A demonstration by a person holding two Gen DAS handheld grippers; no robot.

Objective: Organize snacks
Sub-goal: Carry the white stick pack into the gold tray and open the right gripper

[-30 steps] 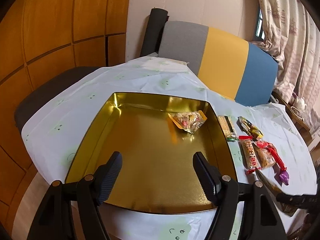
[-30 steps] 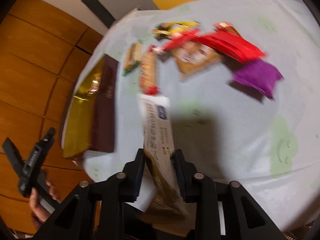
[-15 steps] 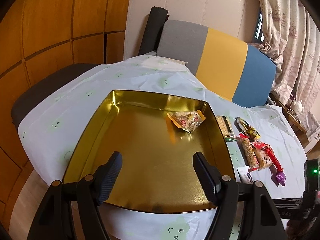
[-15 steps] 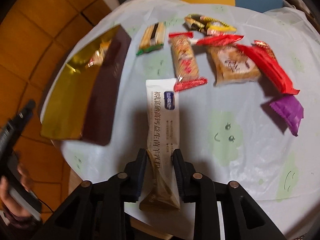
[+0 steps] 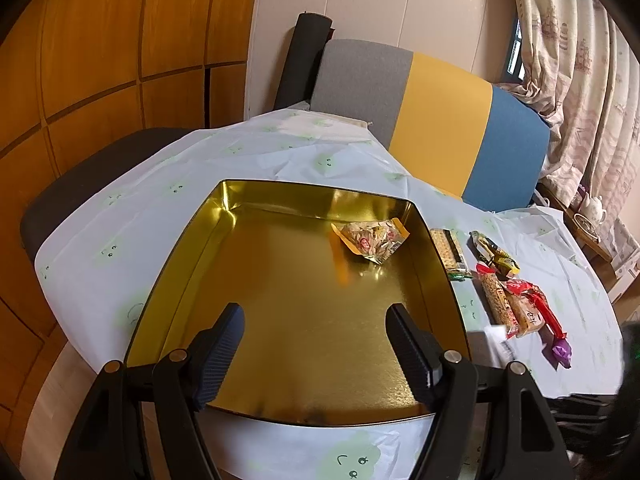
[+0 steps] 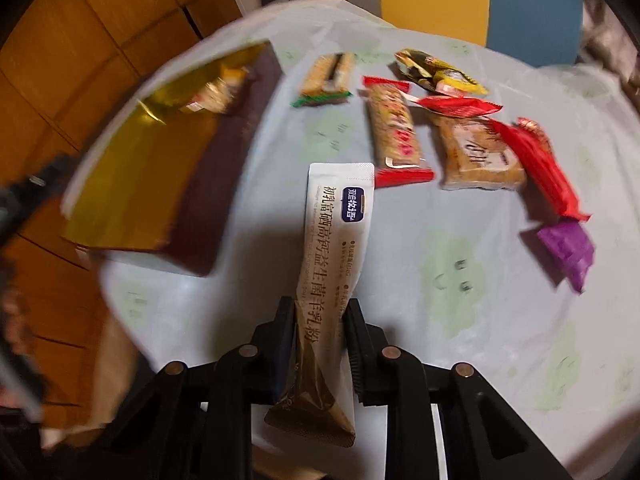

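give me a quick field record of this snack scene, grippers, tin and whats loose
left gripper: open, empty, above gold metal tin
right gripper: shut on long white sachet with blue label
in tin: one orange-edged clear snack pack
loose on tablecloth: green-ended cracker pack, red-ended bar, purple packet

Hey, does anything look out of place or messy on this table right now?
Nothing spilled or damaged. Only one snack pack lies in the gold tin; the others sit loose on the tablecloth beside it, and the right gripper holds a white sachet.
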